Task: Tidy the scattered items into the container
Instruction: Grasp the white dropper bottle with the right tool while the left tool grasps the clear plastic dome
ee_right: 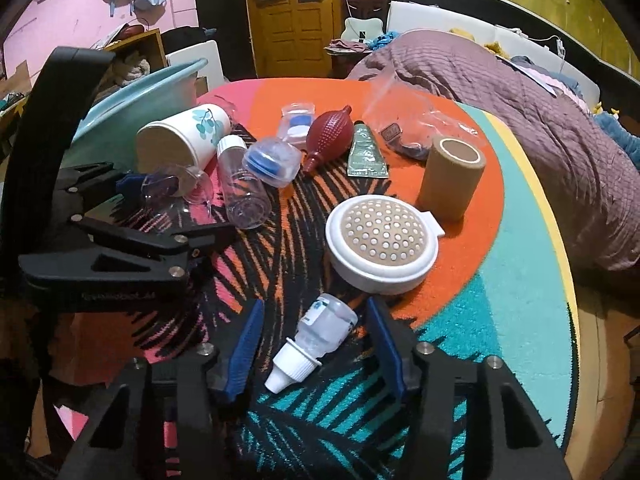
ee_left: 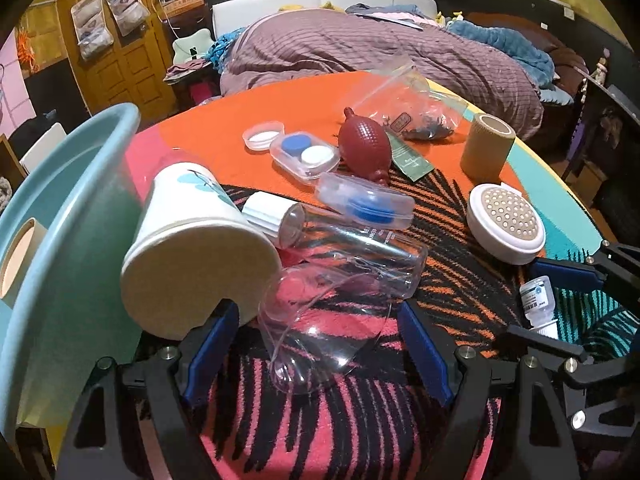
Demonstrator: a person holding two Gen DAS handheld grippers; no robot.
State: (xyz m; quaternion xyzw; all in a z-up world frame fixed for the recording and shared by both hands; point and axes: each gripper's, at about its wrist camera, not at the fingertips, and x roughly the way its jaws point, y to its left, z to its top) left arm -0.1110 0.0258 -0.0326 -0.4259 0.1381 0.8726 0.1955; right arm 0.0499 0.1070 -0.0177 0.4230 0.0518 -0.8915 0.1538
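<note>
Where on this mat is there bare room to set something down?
Free: the teal band right of the strainer and tan roll, and the orange stretch behind the lens cases. Crowded: around the paper cup and clear bottle.

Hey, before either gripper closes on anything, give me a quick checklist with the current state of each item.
1. Left gripper open around the clear cup: ok, blue pads stand apart on either side.
2. Right gripper open around the dropper bottle: ok, the bottle lies between the pads, cap towards the camera.
3. Pads touching their targets: cannot tell.
4. Paper cup clear of the left pad: not ok, it lies right against it.
5. Basin within reach at left: ok, with a tape roll inside.
6. Grippers clear of each other: ok, close but apart.
</note>
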